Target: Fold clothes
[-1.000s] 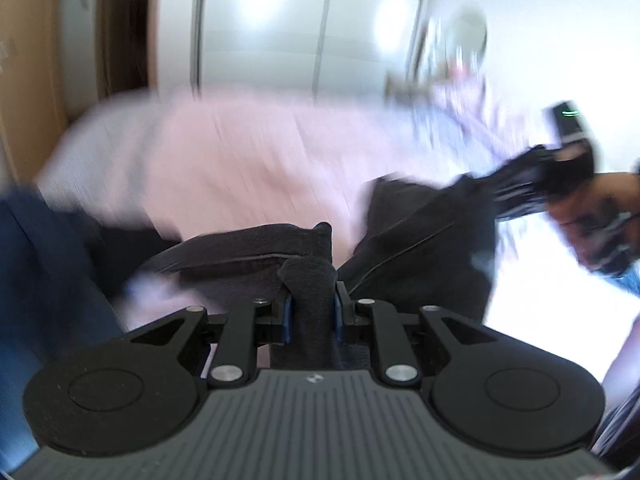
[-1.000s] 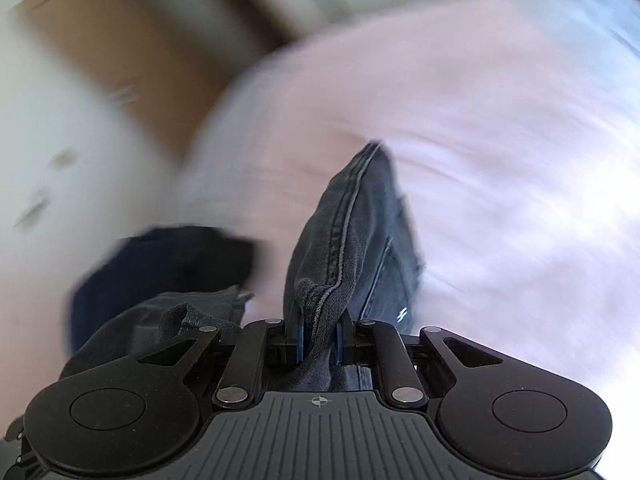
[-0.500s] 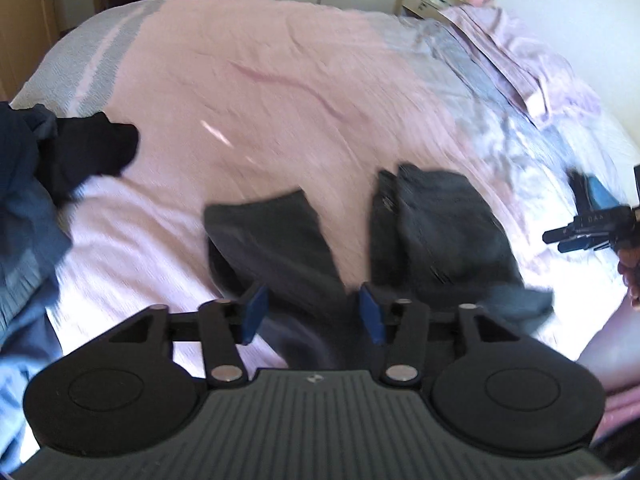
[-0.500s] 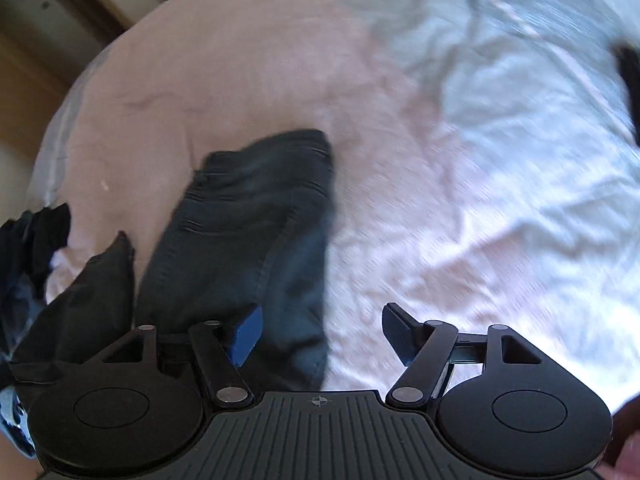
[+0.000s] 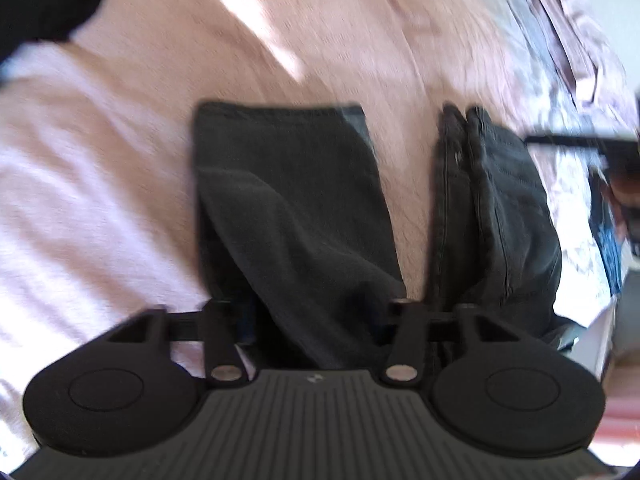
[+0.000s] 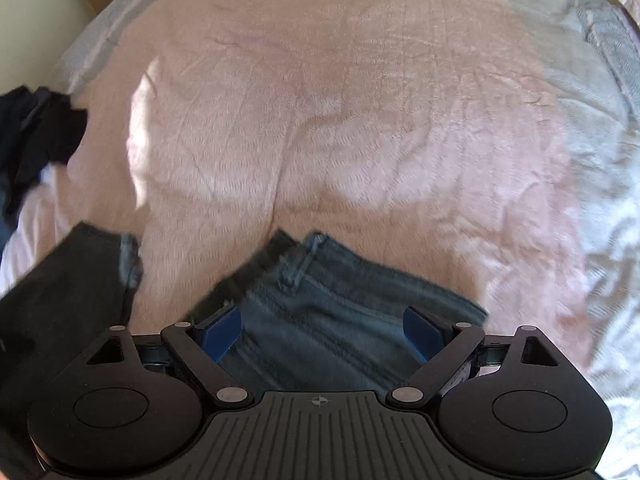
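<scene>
Dark grey jeans lie on the pink bedspread (image 5: 100, 180) as two lobes. In the left wrist view one leg (image 5: 288, 200) runs down between the fingers of my left gripper (image 5: 320, 320), whose jaws are closing but still stand apart around the cloth. The other lobe (image 5: 492, 208) lies to the right. In the right wrist view my right gripper (image 6: 322, 332) hangs low over the faded blue-grey part of the jeans (image 6: 340, 304), its jaws opening wide and its blue pads (image 6: 224, 332) clear of the fabric. The right gripper also shows as a black blur (image 5: 580, 140).
A heap of dark clothes (image 6: 36, 132) lies at the bed's left side, seen too in the left wrist view (image 5: 44, 0). Patterned grey-and-pink bedding (image 5: 568, 52) lies at the far right. The pink cover (image 6: 340, 120) stretches away beyond the jeans.
Both grippers held the jeans lifted a second ago, then let go and sank close to the bed. The jeans now lie on the cover. The right jaws spread wider.
</scene>
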`<state>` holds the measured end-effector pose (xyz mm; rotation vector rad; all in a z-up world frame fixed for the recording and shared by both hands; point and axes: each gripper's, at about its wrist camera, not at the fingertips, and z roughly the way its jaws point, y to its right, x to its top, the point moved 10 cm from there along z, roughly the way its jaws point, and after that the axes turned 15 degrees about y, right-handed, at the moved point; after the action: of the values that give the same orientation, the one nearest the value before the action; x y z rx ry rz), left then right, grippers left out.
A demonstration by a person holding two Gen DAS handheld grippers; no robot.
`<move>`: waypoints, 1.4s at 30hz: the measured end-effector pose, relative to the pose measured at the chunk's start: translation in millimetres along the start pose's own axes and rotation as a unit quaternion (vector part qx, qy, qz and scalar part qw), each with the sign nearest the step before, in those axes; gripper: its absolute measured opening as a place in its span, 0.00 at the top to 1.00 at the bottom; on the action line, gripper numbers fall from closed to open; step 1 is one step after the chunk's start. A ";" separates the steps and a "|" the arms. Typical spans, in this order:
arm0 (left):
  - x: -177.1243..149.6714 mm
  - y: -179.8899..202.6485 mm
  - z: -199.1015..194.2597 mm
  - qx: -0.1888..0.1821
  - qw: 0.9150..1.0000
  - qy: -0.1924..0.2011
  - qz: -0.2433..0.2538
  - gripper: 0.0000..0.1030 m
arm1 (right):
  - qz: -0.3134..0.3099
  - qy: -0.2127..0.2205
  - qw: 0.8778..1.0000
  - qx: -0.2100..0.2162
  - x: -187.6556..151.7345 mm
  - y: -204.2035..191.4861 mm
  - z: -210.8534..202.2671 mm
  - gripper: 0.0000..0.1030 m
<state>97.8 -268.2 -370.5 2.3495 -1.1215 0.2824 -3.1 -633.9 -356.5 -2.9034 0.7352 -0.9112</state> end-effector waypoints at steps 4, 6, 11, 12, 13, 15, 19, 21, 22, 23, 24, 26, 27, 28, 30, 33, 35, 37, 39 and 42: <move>8.5 8.3 -16.8 0.000 0.999 0.047 0.015 0.98 | 0.081 -0.045 0.996 0.013 -5.2 -12.1 46.0 0.11; 20.9 12.8 -35.8 -0.005 0.996 0.087 0.007 0.99 | 0.107 -0.074 0.992 0.002 -22.4 -15.4 62.8 0.11; 67.2 25.4 -89.4 0.013 0.982 0.190 0.008 0.99 | 0.119 -0.060 0.991 0.002 -29.2 8.7 50.6 0.92; 77.6 28.1 -100.8 0.019 0.978 0.210 0.009 0.99 | 0.139 -0.053 0.989 0.019 -26.9 18.0 41.1 0.93; 89.6 32.2 -112.3 0.025 0.973 0.230 0.011 0.99 | 0.148 -0.037 0.988 0.027 -21.3 29.4 27.7 0.93; 120.1 47.8 -138.0 0.033 0.960 0.278 0.017 0.99 | 0.167 0.010 0.985 0.045 -3.8 52.9 -11.9 0.94; 182.4 87.6 -201.7 0.046 0.921 0.386 0.029 0.99 | 0.209 0.130 0.968 0.052 34.7 117.1 -120.4 0.94; 202.9 106.0 -241.2 0.057 0.895 0.442 0.033 0.99 | 0.228 0.186 0.954 0.048 45.9 155.8 -182.5 0.94; 208.4 114.0 -262.6 0.062 0.881 0.467 0.033 0.99 | 0.237 0.211 0.947 0.048 47.8 172.3 -211.6 0.94; 211.5 121.6 -284.0 0.068 0.869 0.490 0.034 0.99 | 0.244 0.233 0.940 0.049 47.5 184.2 -237.8 0.94; 212.1 128.6 -304.3 0.076 0.857 0.509 0.037 0.99 | 0.246 0.252 0.934 0.054 44.8 194.0 -262.0 0.94; 203.8 142.1 -335.8 0.097 0.841 0.531 0.042 0.99 | 0.244 0.286 0.925 0.059 38.3 204.5 -304.9 0.94; 197.0 147.7 -346.0 0.103 0.838 0.534 0.042 0.99 | 0.246 0.298 0.921 0.053 31.0 209.6 -320.0 0.94; 189.5 152.9 -353.7 0.109 0.837 0.535 0.041 0.99 | 0.247 0.309 0.917 0.048 23.6 214.8 -335.1 0.94; 168.1 162.2 -347.9 0.111 0.850 0.512 0.040 0.99 | 0.251 0.330 0.909 0.036 8.8 226.7 -364.7 0.94; 115.1 172.3 -302.2 0.095 0.894 0.436 0.045 0.99 | 0.299 0.311 0.902 -0.005 -46.0 258.6 -374.7 0.94; 67.8 172.9 -256.8 0.080 0.928 0.360 0.046 0.99 | 0.330 0.265 0.904 -0.051 -106.0 272.1 -362.1 0.94; 17.4 166.7 -211.9 0.068 0.958 0.277 0.034 0.99 | 0.366 0.213 0.901 -0.094 -169.1 282.6 -347.3 0.94; -33.1 157.1 -174.0 0.058 0.981 0.179 0.036 0.99 | 0.398 0.164 0.892 -0.135 -224.2 285.2 -336.9 0.94; -103.1 141.5 -135.3 0.031 0.998 0.034 0.034 0.96 | 0.396 0.113 0.892 -0.186 -260.3 279.2 -328.2 0.92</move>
<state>-72.4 -201.7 -245.7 2.3400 -1.1764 0.4241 -489.4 -726.6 -264.8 -2.3251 2.0900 -1.0551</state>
